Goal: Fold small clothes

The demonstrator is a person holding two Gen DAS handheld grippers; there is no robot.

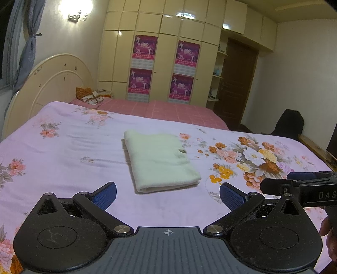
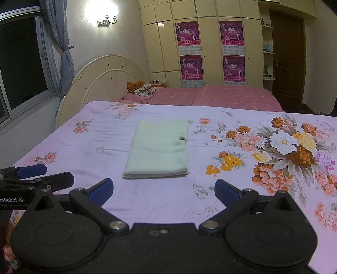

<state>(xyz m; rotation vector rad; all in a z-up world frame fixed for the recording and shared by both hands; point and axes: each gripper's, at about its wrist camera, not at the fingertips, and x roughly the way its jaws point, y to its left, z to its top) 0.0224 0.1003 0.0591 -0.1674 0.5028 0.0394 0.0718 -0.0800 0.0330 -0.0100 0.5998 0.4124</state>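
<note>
Bedroom, lit by a wall lamp (image 2: 107, 20); cream wardrobe (image 2: 210, 42) with purple posters behind the bed (image 2: 105, 147), which carries a lilac floral sheet. Your cloth (image 2: 158, 147) lies mid-bed, pale green, folded into a neat rectangle, layered edge facing you, small snag near its right side. Your left gripper (image 1: 167, 195) and right gripper (image 2: 163, 190) are both released, jaws spread, hovering short of the cloth, apart from it.

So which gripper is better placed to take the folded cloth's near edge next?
Marginally the right gripper: the pale green cloth lies almost squarely ahead of its open jaws. The left gripper, also open, sees it skewed.
</note>
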